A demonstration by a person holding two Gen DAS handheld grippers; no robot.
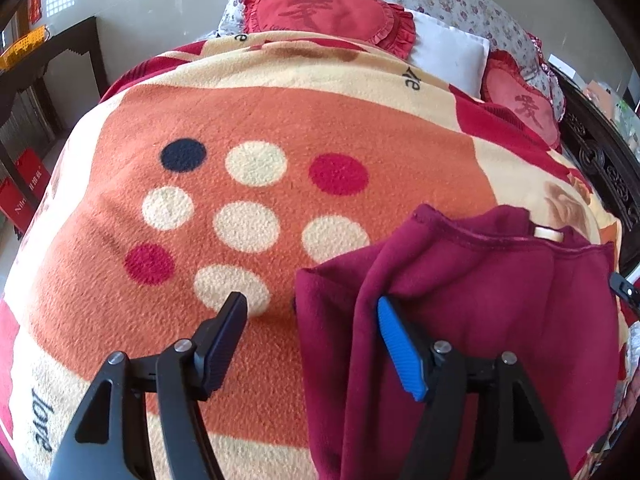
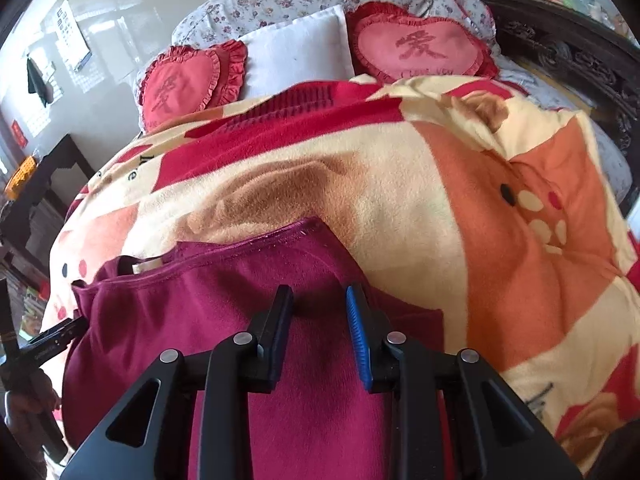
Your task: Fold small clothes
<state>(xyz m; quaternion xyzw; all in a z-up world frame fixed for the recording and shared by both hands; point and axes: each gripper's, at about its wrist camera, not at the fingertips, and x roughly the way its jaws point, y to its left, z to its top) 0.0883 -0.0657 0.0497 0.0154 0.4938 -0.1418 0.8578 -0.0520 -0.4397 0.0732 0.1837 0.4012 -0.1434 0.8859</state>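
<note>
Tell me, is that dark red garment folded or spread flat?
Partly folded: the garment lies on the blanket with one side doubled over, layers showing along its left edge.

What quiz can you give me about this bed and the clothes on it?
1. True or false: the white pillow lies between two heart pillows.
2. The garment is: A blue, B maroon, C green?
3. Fill in: the left tool is ____ (open or shut).
Key: 1 true; 2 B; 3 open.
</note>
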